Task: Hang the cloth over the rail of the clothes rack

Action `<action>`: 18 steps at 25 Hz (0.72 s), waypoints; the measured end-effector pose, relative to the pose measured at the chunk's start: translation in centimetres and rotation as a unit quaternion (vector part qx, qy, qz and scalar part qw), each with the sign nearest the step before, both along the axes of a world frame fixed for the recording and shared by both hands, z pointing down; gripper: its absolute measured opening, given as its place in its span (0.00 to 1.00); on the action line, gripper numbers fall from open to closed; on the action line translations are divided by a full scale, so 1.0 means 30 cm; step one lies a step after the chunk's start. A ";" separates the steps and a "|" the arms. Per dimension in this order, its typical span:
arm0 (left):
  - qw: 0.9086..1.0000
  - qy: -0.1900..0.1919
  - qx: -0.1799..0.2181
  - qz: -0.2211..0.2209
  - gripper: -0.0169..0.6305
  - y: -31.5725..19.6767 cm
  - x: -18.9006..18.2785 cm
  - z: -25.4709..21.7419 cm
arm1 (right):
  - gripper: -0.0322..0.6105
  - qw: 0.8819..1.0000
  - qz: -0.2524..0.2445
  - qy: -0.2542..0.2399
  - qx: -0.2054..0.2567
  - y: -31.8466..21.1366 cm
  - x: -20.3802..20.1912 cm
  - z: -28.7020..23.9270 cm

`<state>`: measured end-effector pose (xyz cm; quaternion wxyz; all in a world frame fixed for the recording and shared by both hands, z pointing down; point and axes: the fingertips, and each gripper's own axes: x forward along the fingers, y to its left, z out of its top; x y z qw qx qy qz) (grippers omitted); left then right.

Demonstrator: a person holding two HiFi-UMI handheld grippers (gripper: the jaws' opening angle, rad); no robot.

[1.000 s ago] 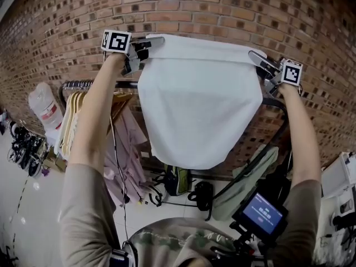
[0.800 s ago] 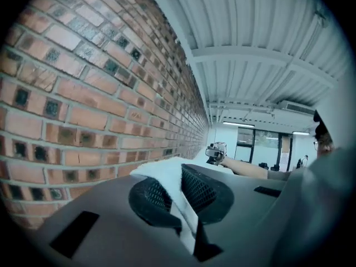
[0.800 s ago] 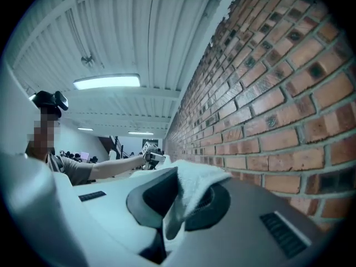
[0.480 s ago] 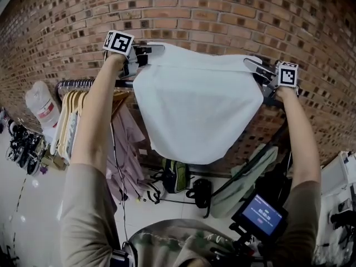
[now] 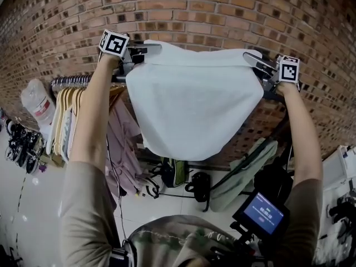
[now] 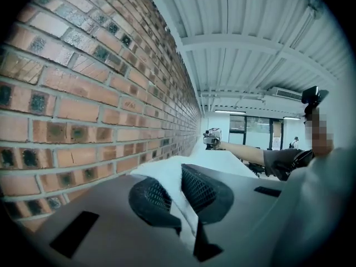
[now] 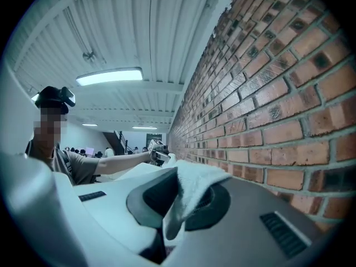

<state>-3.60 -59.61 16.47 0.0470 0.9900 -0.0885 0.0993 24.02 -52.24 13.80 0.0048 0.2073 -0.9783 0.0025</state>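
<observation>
A white cloth (image 5: pixel 194 104) hangs spread between both grippers, held high in front of the brick wall. My left gripper (image 5: pixel 146 49) is shut on its top left corner; the cloth (image 6: pixel 172 182) shows pinched between the jaws. My right gripper (image 5: pixel 253 58) is shut on the top right corner, where the cloth (image 7: pixel 192 185) folds over the pads. The rack's rail (image 5: pixel 69 81) runs behind the cloth, just below the level of my hands; its middle stretch is hidden by the cloth. The cloth's lower edge hangs rounded in front of the rack.
Wooden hangers and garments (image 5: pixel 69 118) crowd the rail's left part. A pink garment (image 5: pixel 125 149) hangs beside them. Bags (image 5: pixel 175 177) lie on the floor under the rack. A green garment (image 5: pixel 245 171) drapes at the right. The brick wall (image 5: pixel 222 10) stands close behind.
Both grippers have carried the cloth slightly upward and toward the wall. The rail and hangers now sit lower and further left in the head view.
</observation>
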 end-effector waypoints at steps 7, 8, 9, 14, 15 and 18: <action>1.000 0.021 -0.001 0.011 0.06 0.015 0.016 -0.014 | 0.08 1.000 0.000 -0.004 -0.004 -0.012 0.006 0.002; 1.000 0.021 0.001 0.011 0.06 0.018 0.018 -0.013 | 0.08 1.000 0.004 -0.002 -0.001 -0.014 0.004 -0.001; 1.000 0.020 0.000 0.011 0.06 0.020 0.019 -0.010 | 0.08 1.000 0.008 -0.002 -0.001 -0.018 0.003 -0.004; 0.998 0.038 -0.050 0.001 0.18 0.019 0.014 0.005 | 0.08 0.999 0.032 -0.011 -0.019 -0.046 0.015 -0.001; 0.997 0.045 -0.066 0.002 0.22 0.023 0.016 0.007 | 0.08 0.999 0.036 -0.012 -0.020 -0.049 0.018 0.001; 0.996 0.041 -0.073 0.005 0.31 0.030 0.022 0.019 | 0.13 0.999 0.035 -0.020 -0.023 -0.049 0.019 -0.006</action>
